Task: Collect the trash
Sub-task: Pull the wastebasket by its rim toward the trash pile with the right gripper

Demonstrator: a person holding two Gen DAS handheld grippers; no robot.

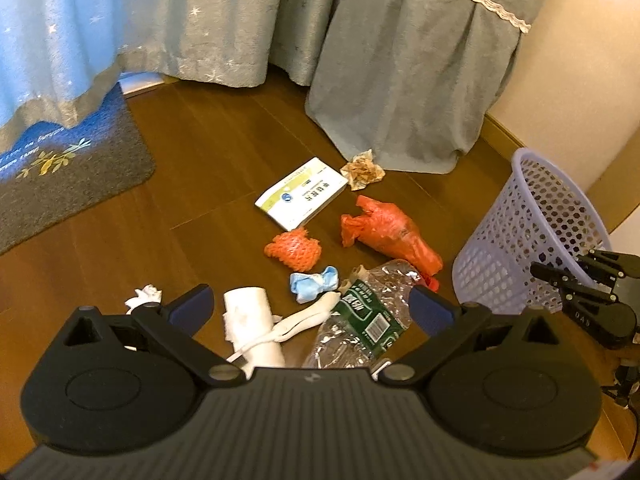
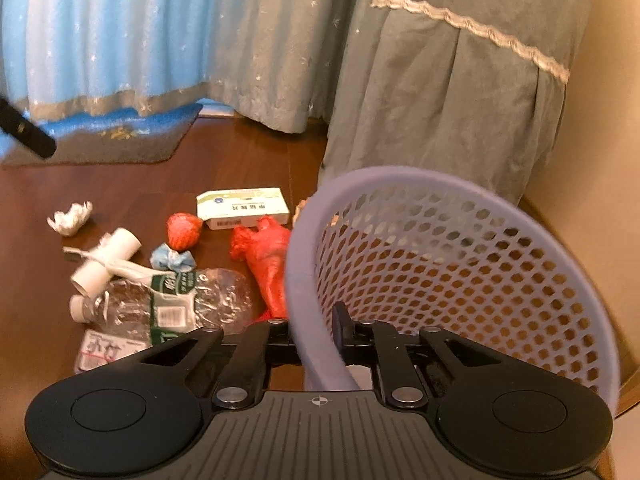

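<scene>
While the right gripper (image 2: 316, 332) clamps the basket (image 2: 460, 264) rim, the left gripper (image 1: 310, 308) hangs spread wide over the bottle (image 1: 360, 316). Bare floor (image 1: 200, 152) lies toward the curtain (image 1: 224, 20).

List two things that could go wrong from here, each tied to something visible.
1. The right claw pinches only the rim of the tilted lilac mesh plastic basket; it may slip or tip.
2. The open left claw hangs over the crushed clear plastic bottle and white paper roll; it may grab both.
</scene>
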